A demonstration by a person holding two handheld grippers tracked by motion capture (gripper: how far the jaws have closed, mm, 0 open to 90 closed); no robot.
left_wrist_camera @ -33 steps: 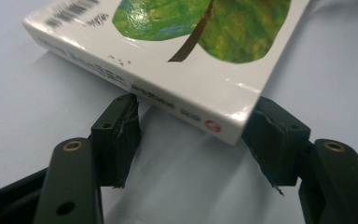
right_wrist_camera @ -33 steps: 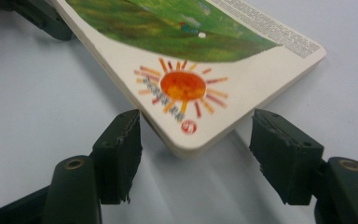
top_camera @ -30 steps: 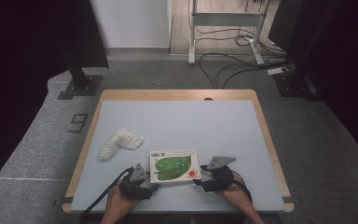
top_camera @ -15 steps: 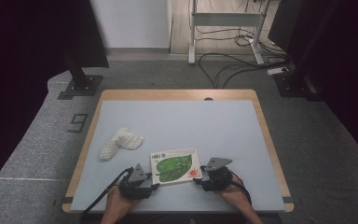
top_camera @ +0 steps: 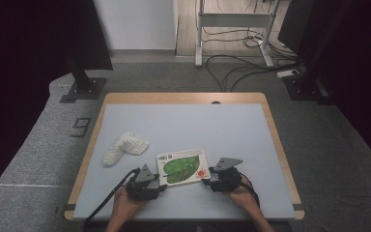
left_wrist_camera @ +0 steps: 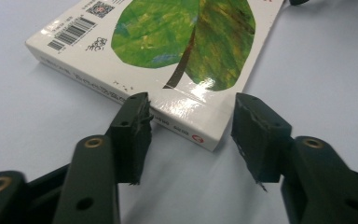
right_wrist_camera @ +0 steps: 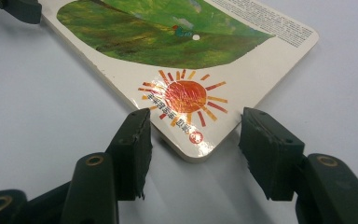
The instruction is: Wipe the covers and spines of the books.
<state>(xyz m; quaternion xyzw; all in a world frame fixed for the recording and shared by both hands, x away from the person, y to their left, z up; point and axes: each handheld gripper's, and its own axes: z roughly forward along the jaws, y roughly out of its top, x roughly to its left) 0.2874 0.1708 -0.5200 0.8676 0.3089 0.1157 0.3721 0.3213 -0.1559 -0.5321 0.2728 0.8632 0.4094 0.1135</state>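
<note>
My two grippers close in on a picture book (top_camera: 182, 166) lying flat near the front edge of the pale blue desk (top_camera: 232, 130), each lined up on one of its near corners. Against half a second ago, little has shifted: the book sits in the same spot and both of my hands have crept only slightly, so I judge the approach all but finished and the grasp not yet made.

My left gripper (left_wrist_camera: 189, 135) has its fingers (left_wrist_camera: 133, 128) spread wide around the spine-side corner, one fingertip just at the spine's edge, the other well clear, nothing pinched. My right gripper (right_wrist_camera: 193, 151) likewise stands with its fingers (right_wrist_camera: 133, 149) parted, the rounded corner of the cover pointing into the gap between them, untouched as far as I can tell.

The book is a thick board volume with a glossy white cover, a large painted green leaf (left_wrist_camera: 182, 32) across it, a red-orange sun (right_wrist_camera: 184, 98) at the corner nearest my right hand, and a barcode (left_wrist_camera: 72, 32) at the far end. It lies back cover up, closed. A white knitted cloth (top_camera: 124, 147) rests well apart to the left.
</note>
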